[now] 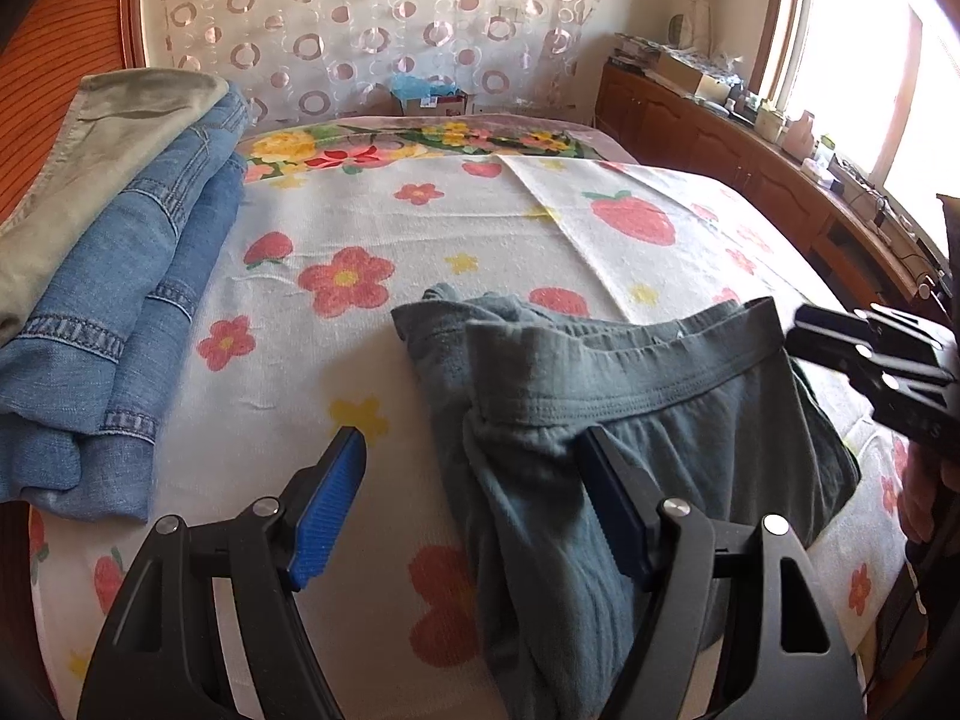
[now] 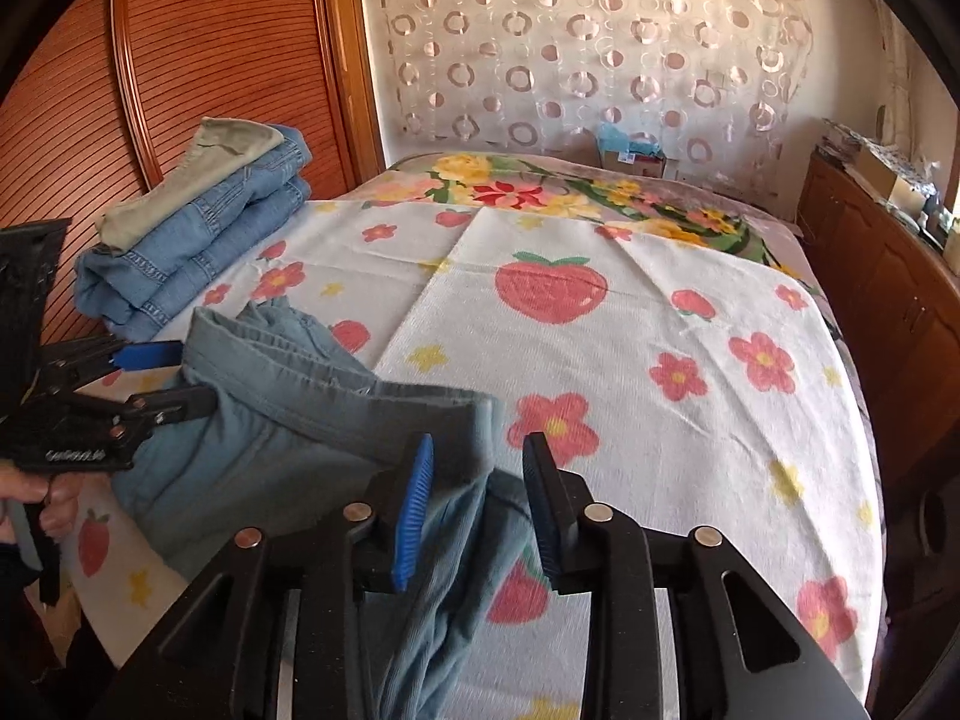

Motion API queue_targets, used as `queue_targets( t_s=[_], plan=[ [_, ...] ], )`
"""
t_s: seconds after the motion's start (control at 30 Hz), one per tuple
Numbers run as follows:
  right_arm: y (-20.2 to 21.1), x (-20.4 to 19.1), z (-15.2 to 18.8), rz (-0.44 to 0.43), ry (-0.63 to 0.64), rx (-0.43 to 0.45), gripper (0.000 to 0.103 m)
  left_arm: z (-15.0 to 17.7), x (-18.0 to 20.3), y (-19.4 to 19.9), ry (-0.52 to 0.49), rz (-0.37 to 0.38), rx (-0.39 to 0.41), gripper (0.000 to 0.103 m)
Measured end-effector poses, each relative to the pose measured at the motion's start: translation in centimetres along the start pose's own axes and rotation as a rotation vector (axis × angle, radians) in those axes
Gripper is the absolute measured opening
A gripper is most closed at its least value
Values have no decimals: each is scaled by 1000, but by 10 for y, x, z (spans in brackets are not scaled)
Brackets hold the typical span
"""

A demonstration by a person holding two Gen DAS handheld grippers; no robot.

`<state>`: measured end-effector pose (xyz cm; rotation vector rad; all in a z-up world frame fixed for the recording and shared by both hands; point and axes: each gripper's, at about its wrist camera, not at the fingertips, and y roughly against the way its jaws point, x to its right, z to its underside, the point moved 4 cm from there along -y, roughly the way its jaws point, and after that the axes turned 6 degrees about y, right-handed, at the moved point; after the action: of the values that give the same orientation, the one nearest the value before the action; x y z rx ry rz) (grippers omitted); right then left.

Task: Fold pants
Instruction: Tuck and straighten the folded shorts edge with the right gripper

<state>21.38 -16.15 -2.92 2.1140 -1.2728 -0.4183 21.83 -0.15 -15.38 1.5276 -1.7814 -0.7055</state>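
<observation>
A bed cover point(image 2: 660, 276) printed with strawberries and flowers lies spread flat. At its far left corner sits a stack of folded jeans point(image 1: 138, 276) with a folded greenish garment point(image 1: 102, 138) on top. Behind hangs a sheer curtain point(image 2: 576, 42) with ring patterns. A wooden cabinet point(image 1: 720, 150) along the window side carries small clutter, perhaps bottles and boxes

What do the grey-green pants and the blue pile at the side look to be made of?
The grey-green pants look like soft matte knit, perhaps cotton jersey: fine ribbing, a stitched elastic waistband, limp folds. The blue pile is most likely denim: faded twill weave, thick contrast-stitched seams. The pale olive garment on top seems a plain woven cotton, but I can't be sure.
</observation>
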Motion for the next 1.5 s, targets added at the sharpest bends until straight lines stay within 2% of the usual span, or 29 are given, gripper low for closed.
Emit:
queue_targets(
  t_s=[0.1, 0.23, 0.57, 0.8, 0.97, 1.17, 1.43, 1.5],
  plan=[
    [4, 0, 10, -13, -18, -17, 40, -3, -3, -6, -1, -24, -1, 74],
    [4, 1, 20, -17, -25, -38, 40, -5, -7, -10, 0, -34, -6, 74],
    [1, 8, 28, -19, -52, -83, 40, -2, -6, -3, 16, -14, -2, 74],
    [3, 7, 28, -18, -55, -81, 40, 2, 1, 2, -4, 13, -3, 74],
    [-2, 7, 25, -39, -68, -79, 40, 1, -2, -3, 28, 36, -27, 74],
    [-8, 8, 20, -67, -97, -74, 40, -3, -6, -12, 87, 73, -59, 70],
    [-14, 5, 16, -95, -120, -73, 40, -9, -6, -15, 137, 112, -60, 58],
    [-14, 4, 16, -96, -113, -72, 35, -10, -7, -16, 149, 126, -55, 54]
  ],
)
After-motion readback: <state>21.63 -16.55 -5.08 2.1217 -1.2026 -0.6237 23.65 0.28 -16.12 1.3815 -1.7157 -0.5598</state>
